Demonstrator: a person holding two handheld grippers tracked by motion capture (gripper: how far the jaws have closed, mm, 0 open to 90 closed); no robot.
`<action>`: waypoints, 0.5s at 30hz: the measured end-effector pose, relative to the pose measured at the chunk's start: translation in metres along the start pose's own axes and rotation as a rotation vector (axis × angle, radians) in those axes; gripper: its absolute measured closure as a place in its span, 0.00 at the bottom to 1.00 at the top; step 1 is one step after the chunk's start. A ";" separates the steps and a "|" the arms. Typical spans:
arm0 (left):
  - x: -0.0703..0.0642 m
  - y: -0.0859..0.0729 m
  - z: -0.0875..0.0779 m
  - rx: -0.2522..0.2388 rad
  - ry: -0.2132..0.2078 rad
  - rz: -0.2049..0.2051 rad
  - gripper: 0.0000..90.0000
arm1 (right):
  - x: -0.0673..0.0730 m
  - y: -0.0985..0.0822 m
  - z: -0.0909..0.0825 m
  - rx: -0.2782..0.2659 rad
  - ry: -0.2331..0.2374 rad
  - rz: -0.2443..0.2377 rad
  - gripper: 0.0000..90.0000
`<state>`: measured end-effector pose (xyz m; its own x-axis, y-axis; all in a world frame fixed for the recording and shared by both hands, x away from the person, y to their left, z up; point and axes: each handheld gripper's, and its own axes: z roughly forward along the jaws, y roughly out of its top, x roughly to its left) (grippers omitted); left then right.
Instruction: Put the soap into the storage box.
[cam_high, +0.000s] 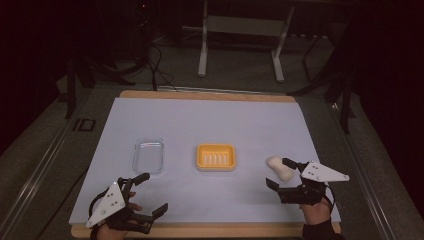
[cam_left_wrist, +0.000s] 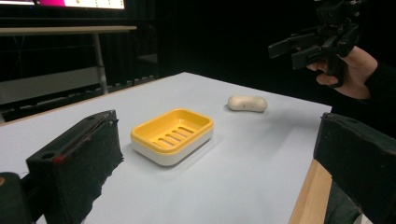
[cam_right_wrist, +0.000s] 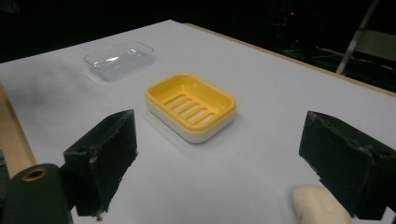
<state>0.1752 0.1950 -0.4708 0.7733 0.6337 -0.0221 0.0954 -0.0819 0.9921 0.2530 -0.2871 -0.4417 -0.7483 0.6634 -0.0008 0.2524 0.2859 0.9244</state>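
Your right gripper (cam_high: 278, 173) hangs just above the tabletop (cam_high: 210, 120) with its jaws wide apart and nothing clamped, the white soap bar (cam_high: 279, 167) lying just beside its far jaw, a stance that looks set for closing on the bar. Your left gripper (cam_high: 149, 194) waits spread and empty near the front edge, out of the way. The yellow soap dish (cam_high: 215, 157) sits mid-table, slotted tray up, ready to receive the soap, and the clear lid (cam_high: 148, 155) lies apart to its left.

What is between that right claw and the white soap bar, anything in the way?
Nothing visible. The right claw stands open right beside the soap bar, and bare white table lies between the soap and the yellow soap dish.
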 end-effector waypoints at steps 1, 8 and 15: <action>0.000 0.000 0.000 0.000 0.000 0.000 0.01 | 0.000 0.000 0.000 0.000 0.000 0.000 0.12; -0.001 0.000 0.001 -0.002 -0.011 0.003 0.01 | 0.001 0.001 0.004 0.021 0.046 -0.021 0.12; -0.001 -0.001 0.001 0.006 -0.012 0.009 0.01 | -0.002 0.000 0.010 -0.005 0.106 -0.004 0.12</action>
<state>0.1753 0.1933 -0.4715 0.7814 0.6238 -0.0151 0.0923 -0.0916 0.9915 0.2605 -0.2821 -0.4457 -0.8103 0.5849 0.0356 0.2462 0.2847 0.9265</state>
